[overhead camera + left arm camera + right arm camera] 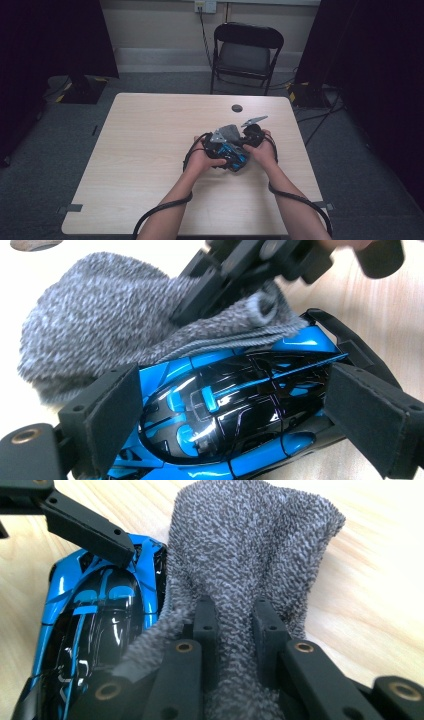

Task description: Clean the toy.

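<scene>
Cloth could drag the toy car out of its grip

Jaws of the right gripper [235, 617] stood close together, pinching a bunched fold of grey knitted cloth [250, 545] between them. The left gripper [240, 415] had its jaws set wide, one pad [112, 415] against each side of a glossy blue and black toy car [225, 410], so it was clamped on the car. The cloth lay over one end of the car and spilled onto the table beside it, with the right gripper just beyond the car from the left one.

Seen from above, both grippers met over the car [231, 154] near the middle of the wooden table [150, 150], somewhat nearer the person's edge, and a dark round hole [237, 108] lay well beyond the car.

The body looked slick, so a firm wipe across it might have twisted the car between the pads or slid it free. The pinch held only a fold, and a tug against the car's fins or edges could have snagged the knit and pulled the cloth loose. Pressing too hard might also have knocked the right gripper's hard jaw against the paintwork.
</scene>
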`<act>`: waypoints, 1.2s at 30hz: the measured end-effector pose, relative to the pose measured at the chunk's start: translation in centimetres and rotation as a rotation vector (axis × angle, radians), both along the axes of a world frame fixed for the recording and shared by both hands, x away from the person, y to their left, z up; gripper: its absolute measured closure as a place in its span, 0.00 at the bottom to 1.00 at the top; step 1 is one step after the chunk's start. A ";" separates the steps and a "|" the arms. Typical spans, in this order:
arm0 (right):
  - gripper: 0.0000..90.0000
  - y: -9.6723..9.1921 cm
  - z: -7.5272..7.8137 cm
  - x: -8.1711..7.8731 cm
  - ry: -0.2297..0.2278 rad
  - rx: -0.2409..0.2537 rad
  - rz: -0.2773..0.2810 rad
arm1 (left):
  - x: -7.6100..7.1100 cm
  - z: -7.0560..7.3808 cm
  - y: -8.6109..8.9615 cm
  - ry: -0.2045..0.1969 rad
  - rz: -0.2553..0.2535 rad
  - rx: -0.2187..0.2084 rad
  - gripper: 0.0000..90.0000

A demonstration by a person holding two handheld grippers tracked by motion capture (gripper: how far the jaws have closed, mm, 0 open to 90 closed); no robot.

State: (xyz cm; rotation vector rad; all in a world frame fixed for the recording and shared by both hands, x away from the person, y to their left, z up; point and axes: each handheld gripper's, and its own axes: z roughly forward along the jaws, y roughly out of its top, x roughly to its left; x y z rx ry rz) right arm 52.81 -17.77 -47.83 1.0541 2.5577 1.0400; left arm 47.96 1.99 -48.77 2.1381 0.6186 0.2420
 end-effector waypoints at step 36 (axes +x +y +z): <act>0.84 -3.7 -0.4 -1.7 0.013 0.028 0.103 | 0.0 0.0 0.0 0.002 -0.003 -0.004 0.10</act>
